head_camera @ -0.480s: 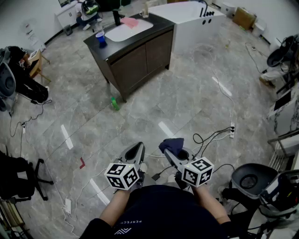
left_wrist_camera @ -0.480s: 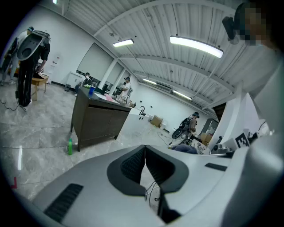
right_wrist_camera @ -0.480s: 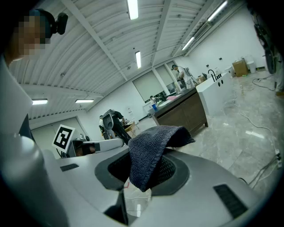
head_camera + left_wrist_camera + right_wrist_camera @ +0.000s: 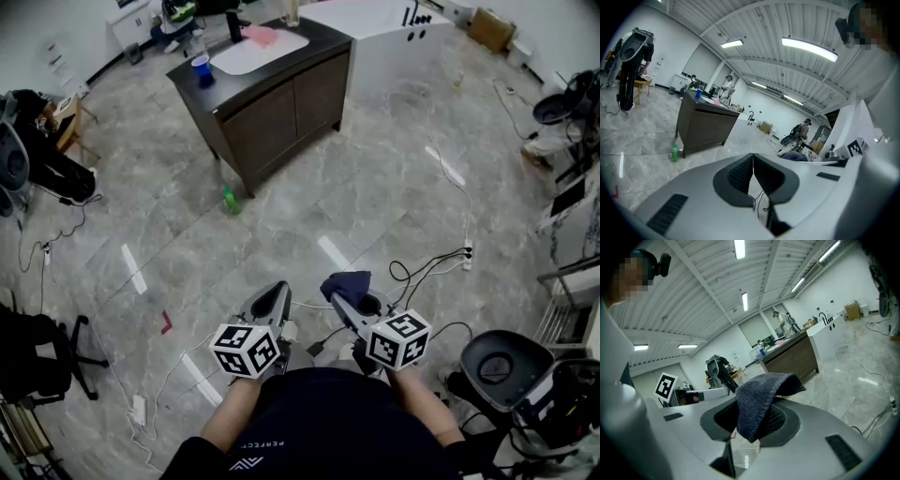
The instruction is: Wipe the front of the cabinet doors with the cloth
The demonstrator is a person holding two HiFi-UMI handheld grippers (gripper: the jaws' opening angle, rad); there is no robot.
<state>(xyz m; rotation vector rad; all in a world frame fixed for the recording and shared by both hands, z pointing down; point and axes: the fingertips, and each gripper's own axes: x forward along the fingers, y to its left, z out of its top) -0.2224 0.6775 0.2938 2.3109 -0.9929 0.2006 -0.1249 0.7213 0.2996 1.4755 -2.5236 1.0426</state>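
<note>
**Cloth in hand, wiping not yet begun**

The wiping has not started, as far as the pictures show; the cabinet (image 4: 272,108) stands well apart from the person, across a stretch of grey floor (image 4: 394,197), and nothing touches its front. The dark blue cloth (image 4: 759,397) is in the right hand-held gripper (image 4: 343,302), whose jaws are closed on it; in the right gripper view the cloth is pinched between the pads and its free part folds over toward the front. The left hand-held gripper (image 4: 753,165) has its jaws pressed together with nothing between them. Both are held low, close before the person's body, pointing roughly toward the cabinet. So the one step I judge as done is the taking of the cloth; what is left is to come near the cabinet, to lay the cloth against the doors, and to wipe both fronts.

By count: one cloth; two hand-held grippers; one cabinet with two brown doors, one door (image 4: 261,127) and the other door (image 4: 319,94) side by side and both shut; one blue cup (image 4: 202,68) on the cabinet; one pink thing (image 4: 262,36) by the white basin, which I cannot name surely; one green bottle (image 4: 229,202) on the floor near the cabinet's corner; one white bathtub (image 4: 389,42) just beside the cabinet's far end.
</note>
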